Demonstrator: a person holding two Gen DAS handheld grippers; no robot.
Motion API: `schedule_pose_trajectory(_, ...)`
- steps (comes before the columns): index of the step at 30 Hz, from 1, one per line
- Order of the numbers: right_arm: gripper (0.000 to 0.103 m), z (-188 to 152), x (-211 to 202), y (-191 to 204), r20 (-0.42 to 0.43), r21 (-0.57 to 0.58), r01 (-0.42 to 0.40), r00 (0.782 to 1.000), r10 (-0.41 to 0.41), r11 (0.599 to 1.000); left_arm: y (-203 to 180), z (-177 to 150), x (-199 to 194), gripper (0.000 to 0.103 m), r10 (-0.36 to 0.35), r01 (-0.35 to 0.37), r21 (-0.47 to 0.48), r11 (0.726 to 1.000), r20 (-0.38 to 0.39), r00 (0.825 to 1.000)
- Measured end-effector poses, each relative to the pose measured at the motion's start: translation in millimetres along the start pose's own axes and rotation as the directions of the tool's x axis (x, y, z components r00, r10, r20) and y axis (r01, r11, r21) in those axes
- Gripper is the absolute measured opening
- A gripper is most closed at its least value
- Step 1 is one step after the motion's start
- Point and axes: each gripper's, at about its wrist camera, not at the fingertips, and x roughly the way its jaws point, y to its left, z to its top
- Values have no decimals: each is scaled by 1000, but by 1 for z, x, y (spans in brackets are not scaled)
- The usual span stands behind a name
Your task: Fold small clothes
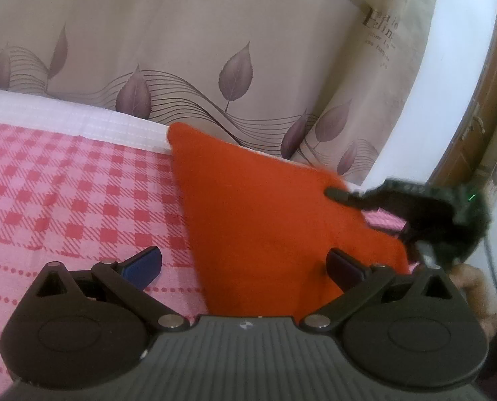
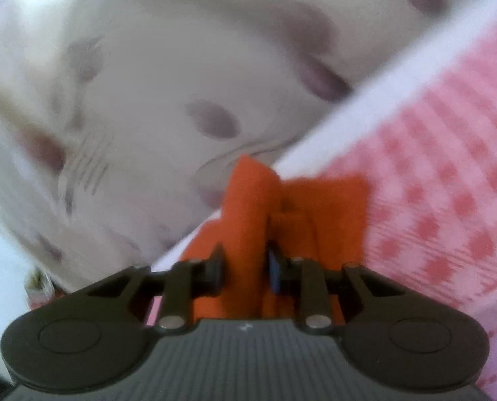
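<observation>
An orange cloth (image 1: 265, 207) lies flat on the pink checked sheet (image 1: 64, 187), its far corner reaching the sheet's white border. My left gripper (image 1: 245, 262) stands open just above the cloth's near part, one finger over the sheet and the other over the cloth. The right gripper (image 1: 345, 197), dark and blurred, comes in from the right at the cloth's right edge. In the right wrist view, the right gripper (image 2: 246, 264) is shut on a raised fold of the orange cloth (image 2: 248, 220), which bunches up between its pads.
A white border (image 1: 81, 120) edges the sheet on the far side. Beyond it hangs a beige fabric with purple leaves (image 1: 198, 50). A white wall (image 1: 449, 83) and a wooden door (image 1: 482, 117) stand at the right. A hand (image 1: 475, 284) shows at the lower right.
</observation>
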Motion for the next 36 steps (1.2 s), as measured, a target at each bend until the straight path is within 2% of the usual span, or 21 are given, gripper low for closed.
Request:
schedule_pose_trajectory(2, 21, 4, -3, -27, 1, 147, -86, 996, 86, 985, 0, 0, 0, 103, -1, 1, -3, 1000, -1, 1000)
schedule_pose_trajectory(3, 22, 6, -4, -30, -12, 167, -100, 995, 103, 981, 0, 0, 1, 103, -1, 1, -4, 1000, -2, 1000)
schedule_pose_trajectory(5, 26, 7, -7, -24, -20, 142, -82, 996, 86, 986, 1, 0, 0, 103, -1, 1, -3, 1000, -2, 1000)
schedule_pose_trajectory(7, 36, 8, -17, -14, 11, 70, -63, 998, 62, 996, 1, 0, 1, 103, -1, 1, -4, 1000, -2, 1000)
schedule_pose_trajectory(8, 47, 9, -25, -5, 50, 16, -23, 999, 22, 1000, 1, 0, 1, 103, -1, 1, -4, 1000, -2, 1000)
schedule_pose_trajectory(10, 49, 9, -38, 17, 132, -114, 76, 989, -61, 991, 1, 0, 1, 103, -1, 1, -3, 1000, -3, 1000)
schedule_pose_trajectory(12, 49, 3, -46, 44, 204, -259, 146, 974, -93, 955, 1, 0, 1, 103, 0, 0, -2, 1000, -3, 1000)
schedule_pose_trajectory(14, 49, -7, -41, 72, 221, -415, 185, 970, -99, 891, 1, 0, 1, 103, 0, 0, 0, 1000, -2, 1000)
schedule_pose_trajectory(17, 48, -28, -18, 104, 162, -599, 192, 980, -117, 777, 1, 0, 1, 103, -3, 3, 6, 1000, 0, 1000)
schedule_pose_trajectory(19, 47, -40, 4, 112, 137, -686, 222, 975, -176, 693, 0, 0, 1, 103, -12, 12, 14, 1000, 0, 1000)
schedule_pose_trajectory(20, 46, -45, 16, 113, 144, -722, 259, 963, -226, 642, -1, 0, 1, 103, -15, 15, 20, 1000, -3, 1000)
schedule_pose_trajectory(21, 42, -52, 25, 110, 170, -760, 315, 941, -294, 569, -2, 0, 1, 103, -16, 16, 27, 999, -6, 1000)
schedule_pose_trajectory(22, 42, -59, 33, 104, 208, -785, 378, 907, -366, 491, -3, 0, 2, 103, -14, 15, 33, 999, -10, 1000)
schedule_pose_trajectory(23, 43, -62, 36, 93, 225, -788, 411, 885, -407, 459, -3, -1, 2, 103, -13, 14, 37, 999, -13, 1000)
schedule_pose_trajectory(26, 44, -52, 20, 66, 203, -687, 384, 917, -344, 617, -4, -1, 4, 103, -13, 14, 41, 999, -23, 1000)
schedule_pose_trajectory(28, 48, -45, 20, 61, 178, -650, 370, 923, -341, 664, -4, -1, 5, 103, -7, 8, 48, 999, -28, 1000)
schedule_pose_trajectory(30, 50, -44, 18, 56, 162, -639, 361, 926, -340, 679, -5, -1, 6, 103, 2, 0, 55, 999, -35, 999)
schedule_pose_trajectory(34, 55, -49, 17, 59, 172, -646, 372, 922, -348, 666, -8, -2, 7, 103, 24, -20, 82, 996, -51, 998)
schedule_pose_trajectory(35, 62, -46, 13, 57, 175, -640, 380, 918, -355, 667, -9, -2, 8, 103, 30, -25, 92, 995, -54, 998)
schedule_pose_trajectory(36, 77, -42, 13, 56, 173, -630, 394, 912, -373, 670, -9, -2, 8, 103, 36, -30, 100, 995, -56, 998)
